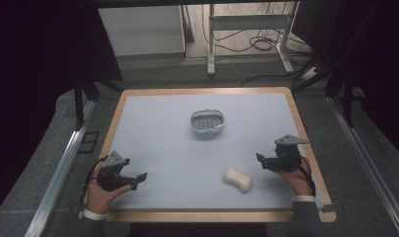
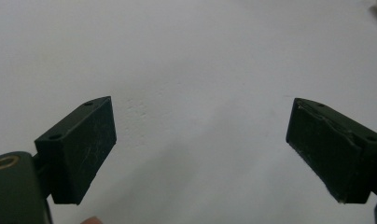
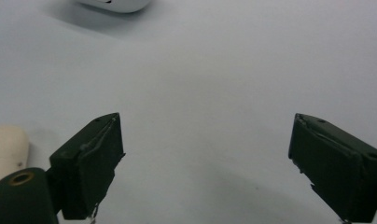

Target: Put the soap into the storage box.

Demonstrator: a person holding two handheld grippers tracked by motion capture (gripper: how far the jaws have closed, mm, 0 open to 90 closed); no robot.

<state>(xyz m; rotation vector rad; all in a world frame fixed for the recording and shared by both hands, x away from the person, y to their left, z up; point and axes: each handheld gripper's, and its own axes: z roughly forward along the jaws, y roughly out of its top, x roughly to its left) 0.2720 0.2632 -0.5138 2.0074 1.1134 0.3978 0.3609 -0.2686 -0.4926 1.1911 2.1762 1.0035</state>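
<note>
Soap bar [image 1: 238, 179] lies near the right gripper [image 1: 260, 159]; both grippers gape empty. Next: grasp it, carry to far dish [image 1: 207, 122].

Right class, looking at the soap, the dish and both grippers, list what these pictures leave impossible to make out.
- Cream, peanut-shaped soap bar: cut off by the left edge in the right gripper view; its underside is hidden.
- Grey oval slotted soap dish: too small in the high view to count slots; cut off by the top edge in the right gripper view.
</note>
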